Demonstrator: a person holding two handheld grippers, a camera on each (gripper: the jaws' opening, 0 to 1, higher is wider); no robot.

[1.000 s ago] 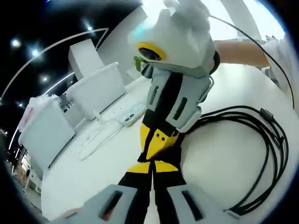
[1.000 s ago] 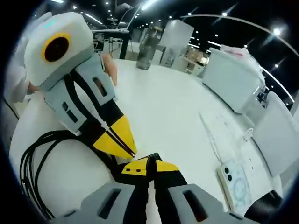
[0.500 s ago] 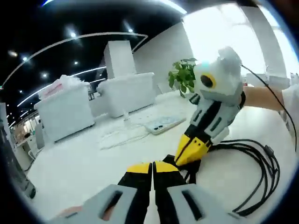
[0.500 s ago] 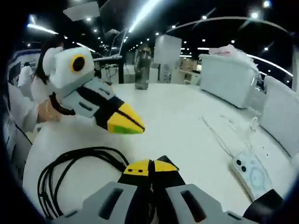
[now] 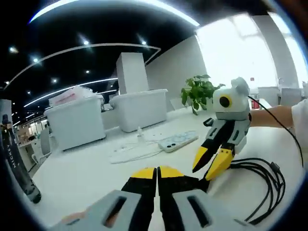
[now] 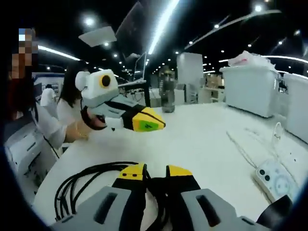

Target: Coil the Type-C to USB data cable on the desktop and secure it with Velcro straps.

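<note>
Left gripper (image 5: 157, 174): jaws clenched, yellow tips pressed together, nothing visible between them. Right gripper (image 6: 156, 172): jaws released, a gap between the yellow tips, the space between them dark and unclear.

One data cable (image 5: 267, 185), black, lies in a loose coil of several loops on the white desktop (image 5: 77, 178). In the left gripper view it sits to the right of that gripper's jaws, under and beyond the other gripper. In the right gripper view the coil (image 6: 82, 180) lies left of the jaws and runs in below them (contact cannot be determined).

Ahead and left of the left gripper: two white bins (image 5: 77, 120), one phone (image 5: 178, 141) face down, one white cord (image 5: 130, 153), one potted plant (image 5: 199, 92). One dark bottle (image 5: 17, 166) stands at far left.
</note>
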